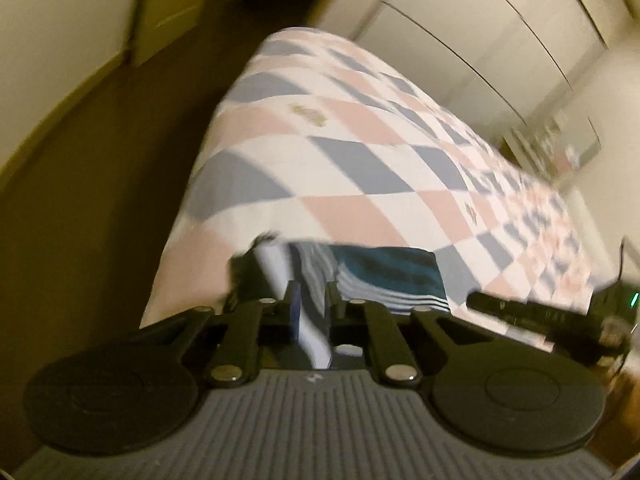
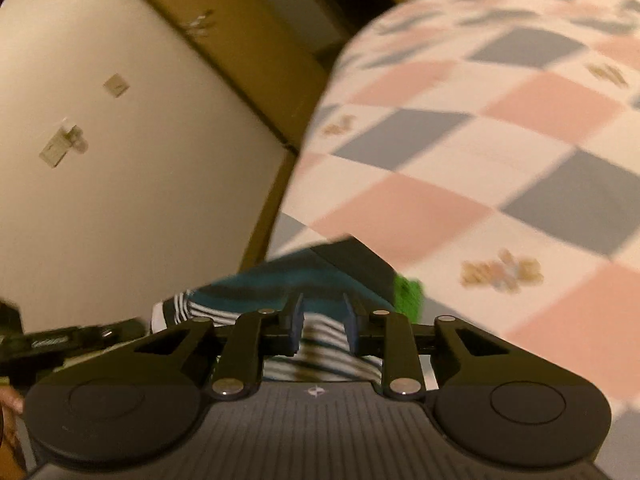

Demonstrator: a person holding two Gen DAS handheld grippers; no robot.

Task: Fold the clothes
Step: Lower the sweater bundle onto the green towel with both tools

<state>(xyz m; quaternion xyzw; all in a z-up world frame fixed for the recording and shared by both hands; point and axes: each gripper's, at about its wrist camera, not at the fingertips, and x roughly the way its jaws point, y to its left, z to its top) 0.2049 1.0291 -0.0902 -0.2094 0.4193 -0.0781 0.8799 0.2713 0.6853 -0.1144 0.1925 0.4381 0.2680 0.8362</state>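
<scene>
Item: striped garment (image 1: 384,276) — teal w/ white and dark stripes, lay at near edge of bed, on checked bedspread (image 1: 360,152) (pink, grey-blue, white squares, small motif prints). Left gripper (image 1: 310,300): jaws narrow, fabric of the garment ran between them; looked clamped on a whitish fold that rose up through the fingers. Right gripper (image 2: 322,320): jaws part-way apart, striped cloth (image 2: 280,304) passed between and under them, but contact w/ pads couldn't be confirmed — blur too heavy, grip state can't be told. Small bright green patch (image 2: 410,296) showed just beside garment's far right edge in right wrist view; identity unclear. Right tool's black body (image 1: 532,312) visible at right of left wrist view, w/ a green indicator light. Surroundings: pale wall (image 2: 120,200) w/ switch plates (image 2: 116,86), brown door frame (image 2: 256,80), white wardrobe doors (image 1: 500,32) beyond bed, dark floor (image 1: 100,200) to its left. Both views motion-blurred.
</scene>
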